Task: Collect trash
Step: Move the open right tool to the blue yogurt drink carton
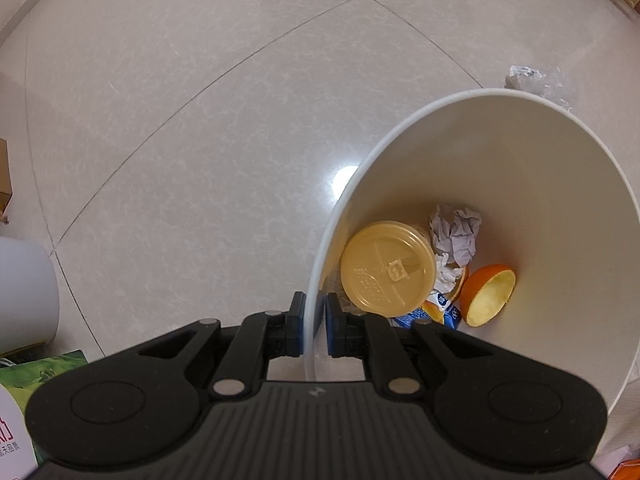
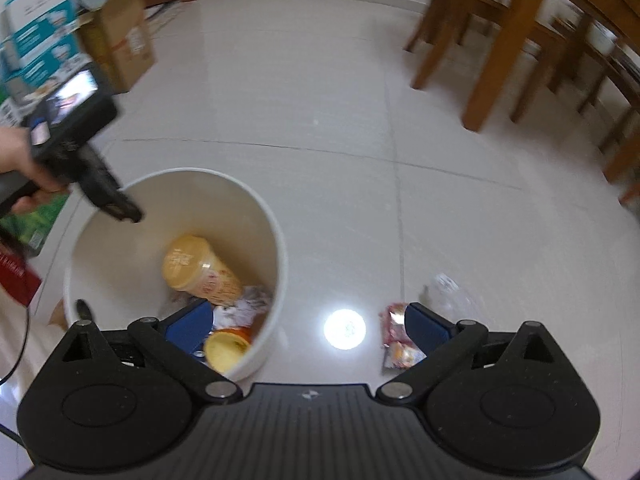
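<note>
- On the pale tiled floor (image 2: 340, 92), a white bin (image 1: 560, 184), rim pinched at its near-left edge by the left gripper (image 1: 313, 320); jaws clamped on the thin wall, one blue pad outside, one inside.
- Inside the bin, at the bottom: a yellow lidded cup (image 1: 387, 268) lying on its side, crumpled paper (image 1: 456, 232) just beside it, half an orange peel (image 1: 488, 294) with its pale hollow facing up, and a blue-and-white wrapper (image 1: 444, 308) partly under the cup.
- From the right wrist view, same bin (image 2: 272, 240) at lower left, cup (image 2: 200, 272) slanting across its bottom, peel (image 2: 226, 350) against the near wall.
- Right gripper (image 2: 308, 326) poised above the floor, jaws spread wide and empty; left finger over the bin's near wall, right finger overlapping a red-and-orange snack wrapper (image 2: 394, 338) lying flat on the tiles, apart from the bin.
- Just beyond that wrapper, a crumpled clear plastic bag (image 2: 446, 288); same bag (image 1: 536, 78) peeking past the bin's far rim in the left wrist view.
- Between bin and snack wrapper, a round glare of a ceiling light (image 2: 345, 329) on the tiles.
- Upper left of the right view, a hand (image 2: 16, 156) gripping the left gripper's handle at the bin's rim.
- Farther out: cardboard boxes (image 2: 116, 36) at upper left, wooden chairs (image 2: 504, 40) at upper right.
</note>
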Available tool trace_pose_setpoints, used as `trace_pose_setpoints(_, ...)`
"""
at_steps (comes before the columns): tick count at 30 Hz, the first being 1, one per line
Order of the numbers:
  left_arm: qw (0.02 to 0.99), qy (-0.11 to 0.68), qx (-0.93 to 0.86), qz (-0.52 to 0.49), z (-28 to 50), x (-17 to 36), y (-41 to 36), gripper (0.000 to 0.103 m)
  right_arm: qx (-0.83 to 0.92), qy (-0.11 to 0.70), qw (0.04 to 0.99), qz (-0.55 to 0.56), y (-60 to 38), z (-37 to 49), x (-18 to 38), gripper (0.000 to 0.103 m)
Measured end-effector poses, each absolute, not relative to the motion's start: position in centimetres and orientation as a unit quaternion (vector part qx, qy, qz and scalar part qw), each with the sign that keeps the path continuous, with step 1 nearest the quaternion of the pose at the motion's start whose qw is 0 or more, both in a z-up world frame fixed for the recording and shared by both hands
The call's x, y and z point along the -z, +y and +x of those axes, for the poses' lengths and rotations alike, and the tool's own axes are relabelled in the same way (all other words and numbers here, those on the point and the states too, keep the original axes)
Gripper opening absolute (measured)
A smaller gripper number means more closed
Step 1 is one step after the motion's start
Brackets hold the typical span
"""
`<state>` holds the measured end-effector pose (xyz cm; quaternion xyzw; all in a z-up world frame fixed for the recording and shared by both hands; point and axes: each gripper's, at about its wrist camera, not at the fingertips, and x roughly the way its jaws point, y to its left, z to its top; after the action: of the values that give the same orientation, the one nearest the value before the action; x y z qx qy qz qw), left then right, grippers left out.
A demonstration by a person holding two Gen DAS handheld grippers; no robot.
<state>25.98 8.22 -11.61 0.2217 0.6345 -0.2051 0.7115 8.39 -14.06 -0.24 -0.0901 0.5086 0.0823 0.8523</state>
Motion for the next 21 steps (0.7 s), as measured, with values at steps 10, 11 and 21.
trace_pose_setpoints(10,0.712,0.632,0.213,0.219,25.9,11.2,8.2,0.008,-0.014,0.527,0.848,-0.048,-20.9,9.9,7.0,0.103)
trace_pose_setpoints(11,0.712,0.632,0.215,0.218,25.9,11.1,8.2,0.008,-0.012,0.529,0.847,-0.047,-21.3,10.1,8.0,0.103)
trace_pose_setpoints(21,0.714,0.624,0.222,0.226,25.9,10.5,8.3,0.008,0.032,0.566,0.824,0.007,-25.0,12.3,18.9,0.101)
